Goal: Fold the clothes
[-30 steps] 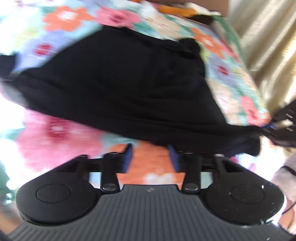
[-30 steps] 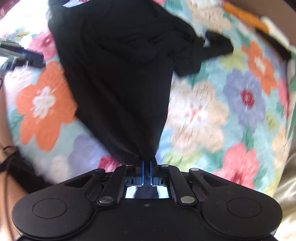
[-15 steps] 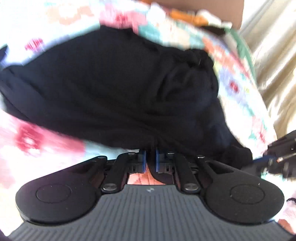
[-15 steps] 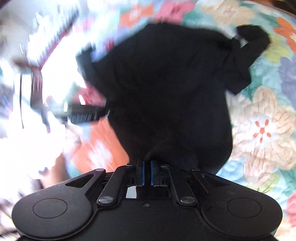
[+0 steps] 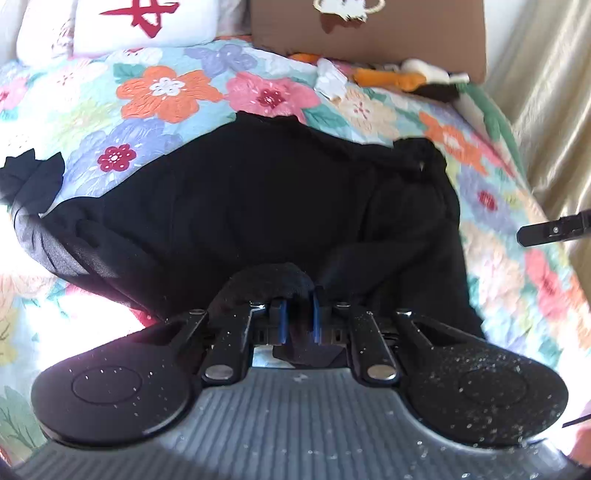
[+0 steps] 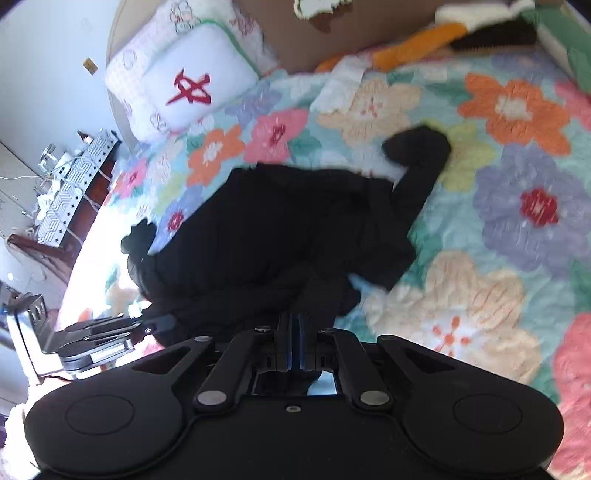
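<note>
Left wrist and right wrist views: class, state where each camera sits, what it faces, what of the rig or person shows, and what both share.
Left wrist: behind the left gripper, looking down at the black garment; fabric sits between its pads.
Right wrist: behind the right gripper, shut on the garment's edge; the left gripper appears at lower left.
Shared: garment, floral bedspread, white pillow, cardboard box.

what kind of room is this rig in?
Most likely a bedroom, working on a bed. A floral quilt covers the whole surface, a white pillow with a red character lies at its far end, and a black garment is spread on the quilt.
</note>
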Available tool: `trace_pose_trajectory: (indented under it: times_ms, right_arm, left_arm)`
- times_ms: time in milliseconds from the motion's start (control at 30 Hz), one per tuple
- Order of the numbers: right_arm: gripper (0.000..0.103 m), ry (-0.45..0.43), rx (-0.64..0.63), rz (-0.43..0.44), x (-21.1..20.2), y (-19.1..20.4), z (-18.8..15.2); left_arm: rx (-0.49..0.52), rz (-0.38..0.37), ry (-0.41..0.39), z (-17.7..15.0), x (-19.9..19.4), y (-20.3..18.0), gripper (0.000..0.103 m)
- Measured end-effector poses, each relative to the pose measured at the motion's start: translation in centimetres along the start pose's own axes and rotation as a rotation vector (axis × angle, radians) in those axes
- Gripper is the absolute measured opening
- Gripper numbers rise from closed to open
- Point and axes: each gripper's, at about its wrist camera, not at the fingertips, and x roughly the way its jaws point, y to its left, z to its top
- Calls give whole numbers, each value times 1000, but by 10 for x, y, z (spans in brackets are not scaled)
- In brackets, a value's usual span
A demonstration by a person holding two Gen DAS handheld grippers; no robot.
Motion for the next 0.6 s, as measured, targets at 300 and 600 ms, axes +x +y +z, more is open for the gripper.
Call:
trace_pose_trajectory:
  times_ms: [300,600]
  right_arm:
    - [39,184,28,-121,68,10,-14]
    - [51,254,261,-55,105,-11,-31]
  left_arm:
    - [-64,-233,76,-23,-8,18,32]
    - [-59,-166,118,-28,33,14,71]
